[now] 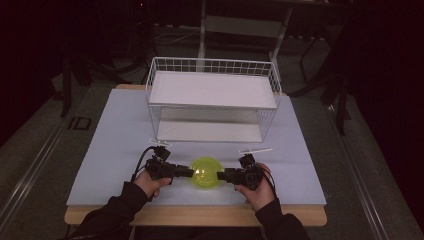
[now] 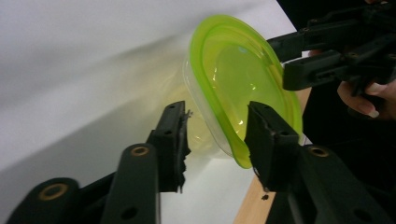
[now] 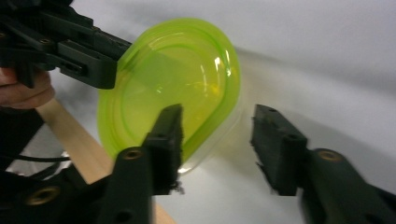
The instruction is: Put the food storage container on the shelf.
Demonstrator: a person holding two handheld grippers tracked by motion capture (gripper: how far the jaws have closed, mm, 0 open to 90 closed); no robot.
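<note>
Both tools, left (image 1: 189,173) and right (image 1: 221,175), straddle opposite rims of the green-lidded bowl (image 1: 206,172), ungripped.

The place looks like a lab or recording room rather than a home. A pale desk (image 1: 120,145) stands alone on grey floor with dark surroundings, bare metal frames (image 1: 240,25) stand at the top of the frame, and a white wire rack (image 1: 212,100) sits mid-frame as a prop.
</note>
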